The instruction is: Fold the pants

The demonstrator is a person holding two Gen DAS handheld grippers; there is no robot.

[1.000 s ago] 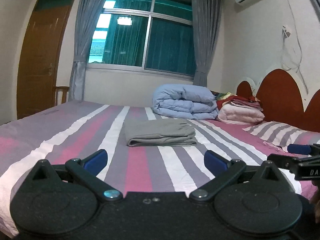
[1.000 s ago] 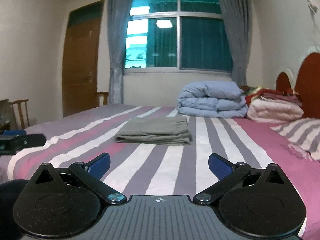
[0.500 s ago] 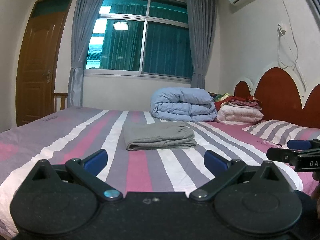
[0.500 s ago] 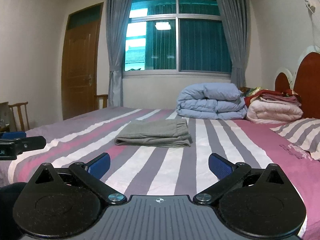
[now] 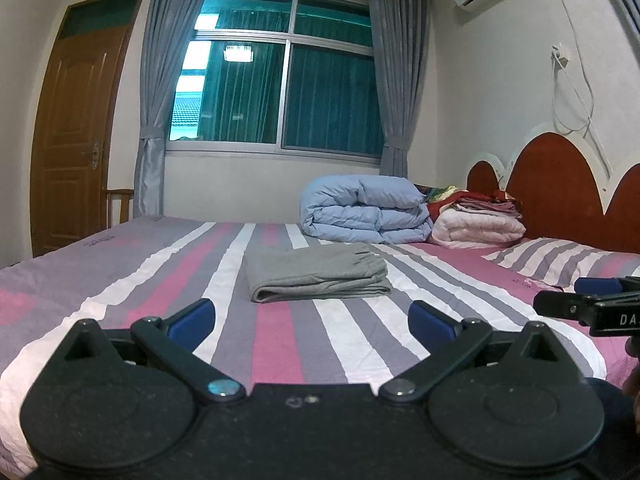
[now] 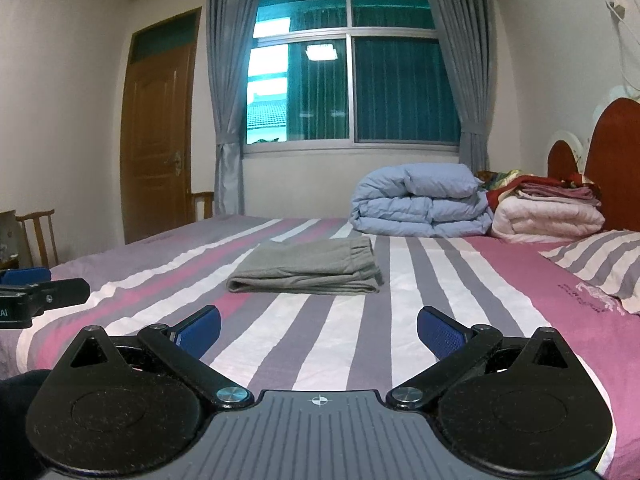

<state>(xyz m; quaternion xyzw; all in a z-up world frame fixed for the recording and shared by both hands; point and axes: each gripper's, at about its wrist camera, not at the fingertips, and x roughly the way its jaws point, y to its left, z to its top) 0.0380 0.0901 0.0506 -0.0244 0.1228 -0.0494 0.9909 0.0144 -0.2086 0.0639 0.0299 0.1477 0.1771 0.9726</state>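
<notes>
Grey knit pants [image 5: 318, 270], folded into a flat rectangular stack: lying mid-bed on the pink, grey and white striped bed sheet [image 5: 276, 336], folded edge facing the cameras, gathered waistband end [image 6: 362, 254] pointing toward the window; the number of layers is hard to make out.

Left hand-held gripper [image 5: 311, 316]: hovering over the near bed edge, well short of the pants, blue-padded fingers [image 5: 192, 317] standing spread wide with nothing between them.

Right hand-held gripper [image 6: 318, 327]: likewise hovering, fingers spread and gripping nothing; in the left view only its tip is showing, cut off at the right border.

Pale blue rolled duvet [image 5: 364, 210]: sitting behind the pants.

Pink-white folded blankets [image 5: 478, 228]: stacked beside the duvet, partly hiding a red headboard [image 5: 554, 188].

Striped pillow [image 6: 600, 264]: running out of frame at the right.
</notes>
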